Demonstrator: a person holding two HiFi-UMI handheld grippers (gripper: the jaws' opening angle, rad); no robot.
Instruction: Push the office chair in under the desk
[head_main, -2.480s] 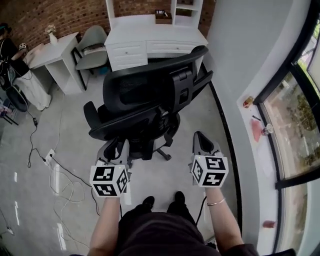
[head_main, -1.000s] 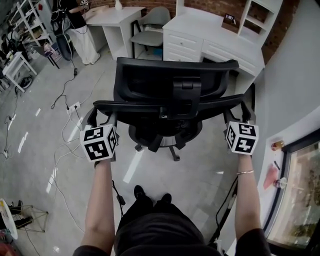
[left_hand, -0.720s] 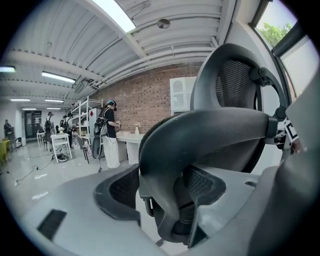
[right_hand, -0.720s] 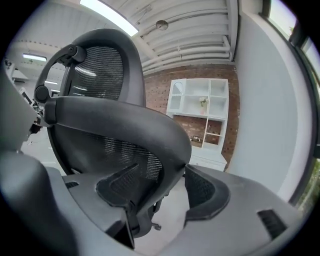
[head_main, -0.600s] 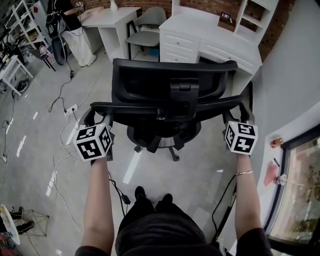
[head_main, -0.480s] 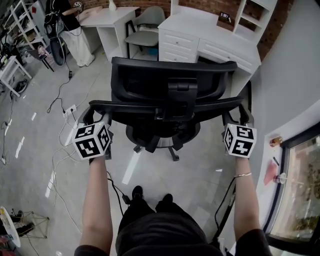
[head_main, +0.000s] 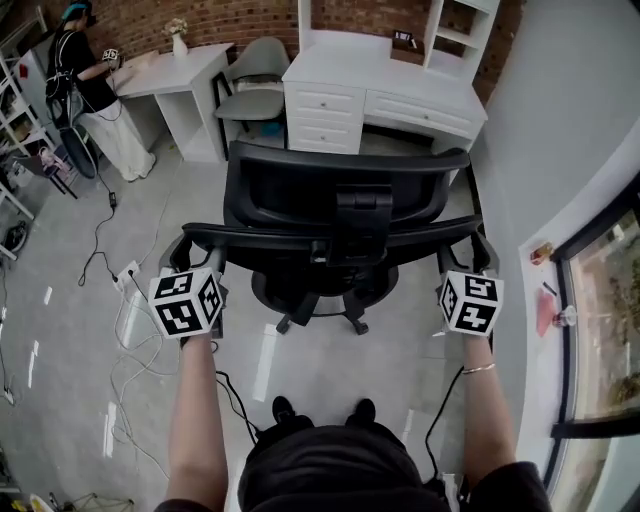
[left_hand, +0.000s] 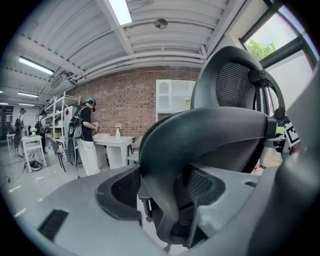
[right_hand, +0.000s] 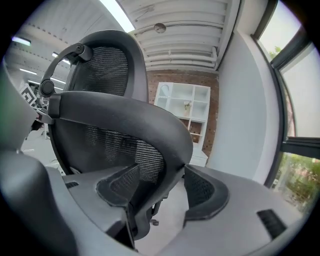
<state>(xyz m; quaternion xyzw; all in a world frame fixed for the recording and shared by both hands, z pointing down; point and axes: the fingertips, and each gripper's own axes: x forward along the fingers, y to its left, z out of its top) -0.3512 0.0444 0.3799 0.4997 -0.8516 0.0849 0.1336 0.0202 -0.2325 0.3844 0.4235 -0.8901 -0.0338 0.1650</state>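
Now the office chair (head_main: 340, 215) has rolled nearer the counter (head_main: 385, 75). Left tool (head_main: 190, 262) and right tool (head_main: 476, 258) each grip an armrest (left_hand: 200, 135). Not under yet.

Open floor (head_main: 160, 200) left of office chair (head_main: 335, 200); wall (head_main: 560, 110) close at right.

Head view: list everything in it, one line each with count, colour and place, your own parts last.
office chair: 1, black, centre
desk: 1, white, drawers and shelves, top centre
side table: 1, white, top left
spare chair: 1, grey, between side table and desk
person: 1, dark top, far top left
cables: several, white and black, floor at left
window: 1, dark frame, right edge
left gripper: 1, grey, on the chair's left armrest
right gripper: 1, grey, on the chair's right armrest
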